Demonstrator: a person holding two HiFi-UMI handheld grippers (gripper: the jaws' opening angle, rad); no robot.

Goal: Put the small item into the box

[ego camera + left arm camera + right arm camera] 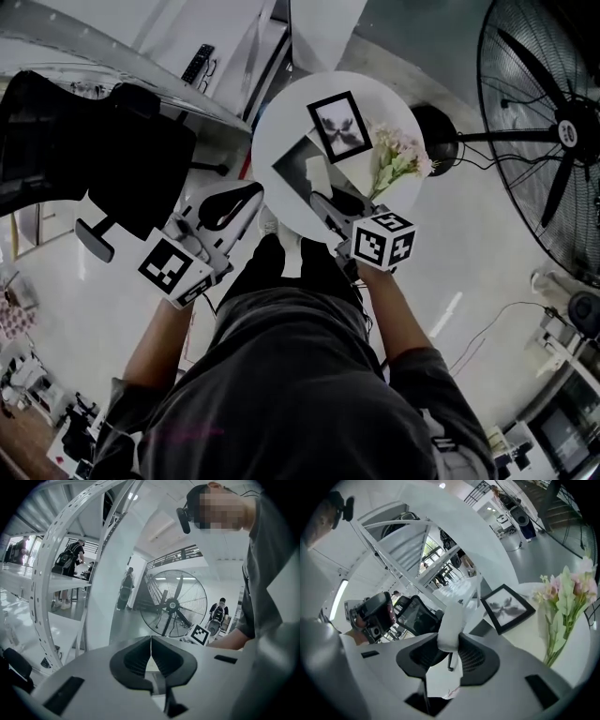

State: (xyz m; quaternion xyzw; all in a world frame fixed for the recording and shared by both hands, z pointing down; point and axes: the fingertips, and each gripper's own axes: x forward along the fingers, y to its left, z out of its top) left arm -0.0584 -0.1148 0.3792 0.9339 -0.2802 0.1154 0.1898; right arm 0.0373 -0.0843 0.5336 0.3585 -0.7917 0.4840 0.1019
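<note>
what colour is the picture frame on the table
Black; the picture frame shows best in the head view.

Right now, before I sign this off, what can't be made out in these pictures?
Right gripper view: small white item is blurred, its lower end behind the right hand-held gripper's pads; kind unclear.
Head view: box inside is shadowed, near corner behind that hand-held gripper; contents unreadable.
Head view: table near edge hidden by the person's body.
Left gripper view: left hand-held gripper shut; table outside the frame.
</note>
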